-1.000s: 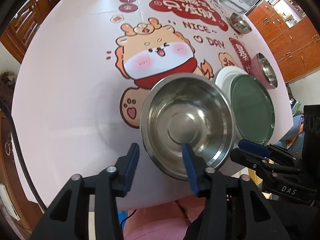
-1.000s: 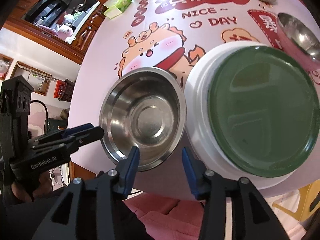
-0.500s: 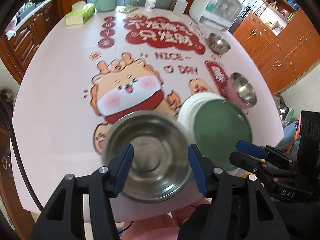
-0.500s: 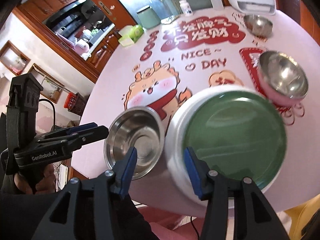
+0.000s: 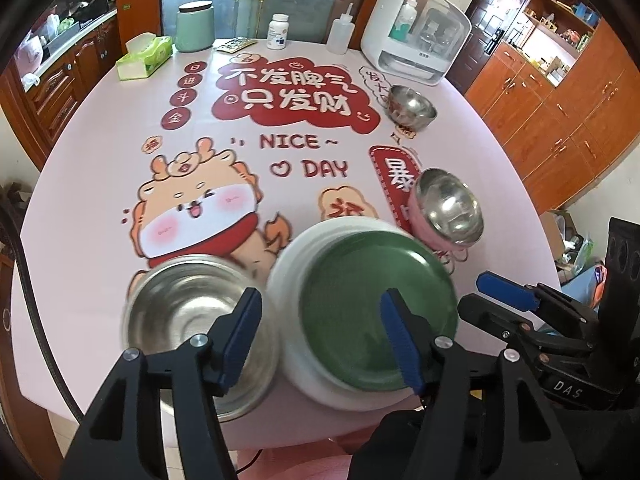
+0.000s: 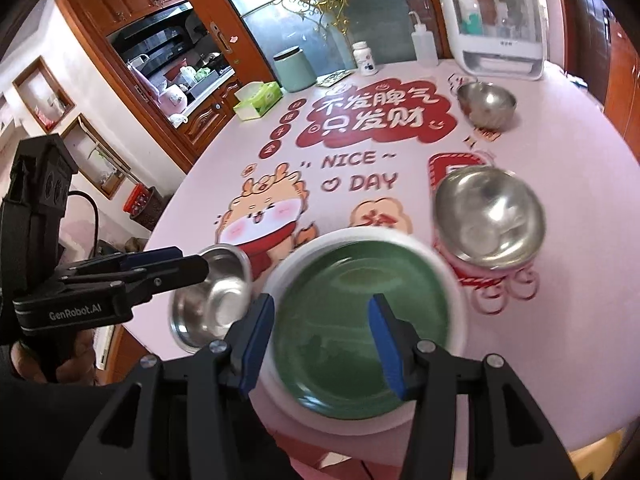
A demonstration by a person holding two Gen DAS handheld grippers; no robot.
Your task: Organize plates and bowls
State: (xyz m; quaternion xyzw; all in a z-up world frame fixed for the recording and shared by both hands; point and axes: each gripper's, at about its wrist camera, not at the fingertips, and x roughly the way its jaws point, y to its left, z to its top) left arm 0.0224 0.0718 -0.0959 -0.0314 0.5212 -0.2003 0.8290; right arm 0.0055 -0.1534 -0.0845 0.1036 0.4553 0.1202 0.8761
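A large steel bowl (image 5: pixel 188 320) (image 6: pixel 216 300) rests near the table's front edge. Right beside it a green plate (image 5: pixel 372 308) (image 6: pixel 360 328) lies on a white plate (image 5: pixel 286 280) (image 6: pixel 460 312). A pink-sided steel bowl (image 5: pixel 448 208) (image 6: pixel 488 216) stands to the right, and a small steel bowl (image 5: pixel 412 106) (image 6: pixel 486 104) farther back. My left gripper (image 5: pixel 320 298) (image 6: pixel 188 264) hovers over the bowl and plates, its jaws opening with nothing between them. My right gripper (image 6: pixel 320 302) (image 5: pixel 504 296) hangs open above the green plate, holding nothing.
Along the far edge of the pink printed tablecloth (image 5: pixel 80 220) stand a tissue box (image 5: pixel 144 58), a green canister (image 5: pixel 195 26), a pill bottle (image 5: pixel 278 32), a squeeze bottle (image 5: pixel 340 36) and a white appliance (image 5: pixel 416 36). Wooden cabinets (image 5: pixel 560 120) stand at the right.
Both grippers rose and drew back from the dishes, so more of the table shows. The left jaws widened and left the steel bowl's rim. The dishes stayed in place.
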